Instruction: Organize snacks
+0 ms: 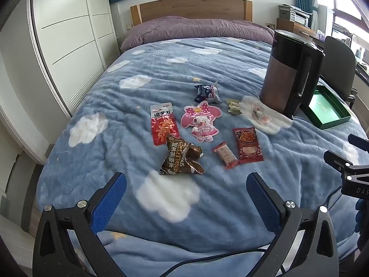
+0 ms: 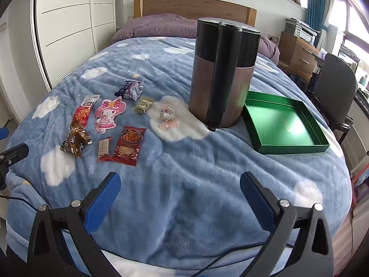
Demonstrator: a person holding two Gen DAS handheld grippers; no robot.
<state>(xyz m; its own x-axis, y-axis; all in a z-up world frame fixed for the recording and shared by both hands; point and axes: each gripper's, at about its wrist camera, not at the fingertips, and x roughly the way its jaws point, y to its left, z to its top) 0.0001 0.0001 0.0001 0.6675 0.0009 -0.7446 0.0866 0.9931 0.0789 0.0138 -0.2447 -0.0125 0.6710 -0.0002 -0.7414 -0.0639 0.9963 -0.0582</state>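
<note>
Only the right wrist view takes in the whole shallow green cardboard tray (image 2: pixel 288 124), empty, just right of the tall brown-and-black jug (image 2: pixel 221 73); the left wrist view catches merely its corner (image 1: pixel 327 110). The snack packets lie loose left of the jug: a pink cartoon-shaped pouch (image 1: pixel 201 121), a crumpled brown foil bag (image 1: pixel 182 159), two red sachets (image 1: pixel 249 144) (image 1: pixel 162 125). Both the left gripper (image 1: pixel 186 195) and right gripper (image 2: pixel 180 190) hang spread wide, gripping nothing, above the fleecy blue cloud-print blanket (image 2: pixel 184 184). Beyond: purple pillow (image 1: pixel 196 28), wooden headboard (image 1: pixel 191 8), white wardrobe (image 1: pixel 69 34).
</note>
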